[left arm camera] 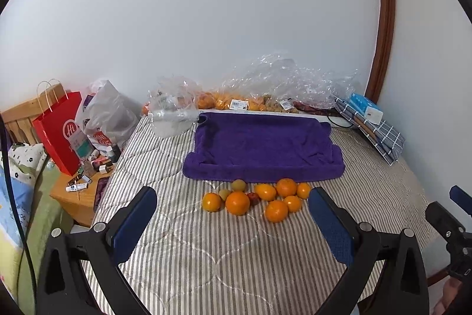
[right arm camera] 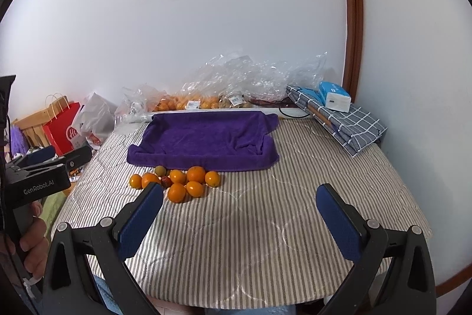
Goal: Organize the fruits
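A pile of fruit (left arm camera: 256, 198) lies on the striped bed cover (left arm camera: 224, 253), just in front of a purple towel-covered tray (left arm camera: 262, 146). It holds several oranges, two small greenish-yellow fruits and a small red one. The pile (right arm camera: 177, 182) and the tray (right arm camera: 206, 138) also show in the right wrist view. My left gripper (left arm camera: 233, 214) is open and empty, held just short of the pile. My right gripper (right arm camera: 239, 211) is open and empty, to the right of the pile and nearer than it.
Clear plastic bags of fruit (left arm camera: 236, 99) lie along the back wall. A folded checked cloth with a tissue pack (left arm camera: 374, 123) sits at the back right. A red paper bag (left arm camera: 59, 132) and a cluttered nightstand (left arm camera: 79, 191) stand left of the bed.
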The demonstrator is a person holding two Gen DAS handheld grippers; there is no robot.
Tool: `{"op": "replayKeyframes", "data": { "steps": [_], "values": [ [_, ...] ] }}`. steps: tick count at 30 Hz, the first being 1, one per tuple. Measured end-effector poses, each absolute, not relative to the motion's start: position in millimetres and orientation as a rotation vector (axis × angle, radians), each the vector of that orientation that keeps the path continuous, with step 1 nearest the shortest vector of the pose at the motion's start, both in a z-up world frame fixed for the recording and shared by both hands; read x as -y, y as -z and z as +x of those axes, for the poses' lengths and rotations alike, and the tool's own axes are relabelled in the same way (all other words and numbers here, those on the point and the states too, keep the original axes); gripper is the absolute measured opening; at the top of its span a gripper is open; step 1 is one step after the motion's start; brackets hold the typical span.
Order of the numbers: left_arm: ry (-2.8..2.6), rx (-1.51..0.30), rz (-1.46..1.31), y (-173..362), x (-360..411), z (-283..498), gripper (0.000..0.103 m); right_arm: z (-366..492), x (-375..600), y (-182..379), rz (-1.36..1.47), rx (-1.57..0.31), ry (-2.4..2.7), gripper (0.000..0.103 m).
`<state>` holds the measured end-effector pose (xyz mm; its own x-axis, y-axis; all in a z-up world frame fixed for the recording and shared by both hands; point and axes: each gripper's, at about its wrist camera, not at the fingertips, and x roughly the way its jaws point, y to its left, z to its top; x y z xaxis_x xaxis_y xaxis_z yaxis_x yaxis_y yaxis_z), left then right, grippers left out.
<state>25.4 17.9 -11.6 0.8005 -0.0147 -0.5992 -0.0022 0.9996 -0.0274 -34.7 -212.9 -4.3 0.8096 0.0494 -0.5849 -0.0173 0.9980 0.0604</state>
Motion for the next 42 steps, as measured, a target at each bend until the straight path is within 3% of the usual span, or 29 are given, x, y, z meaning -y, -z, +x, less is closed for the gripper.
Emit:
{"op": "replayKeyframes", "data": {
  "steps": [24, 32, 42],
  "values": [
    [-0.012, -0.699, -0.01, 70, -41, 90, 0.103, 43, 204, 57, 0.09, -0.684, -0.054, 0.102],
    [-0.024, -0.761, -0.06, 100, -59, 112, 0.096, 74, 213, 92, 0.116, -0.779, -0.048, 0.094],
    [-0.023, -0.842, -0.116, 138, -88, 140, 0.096, 105, 217, 138, 0.122, -0.862, -0.034, 0.083]
  ]
}}
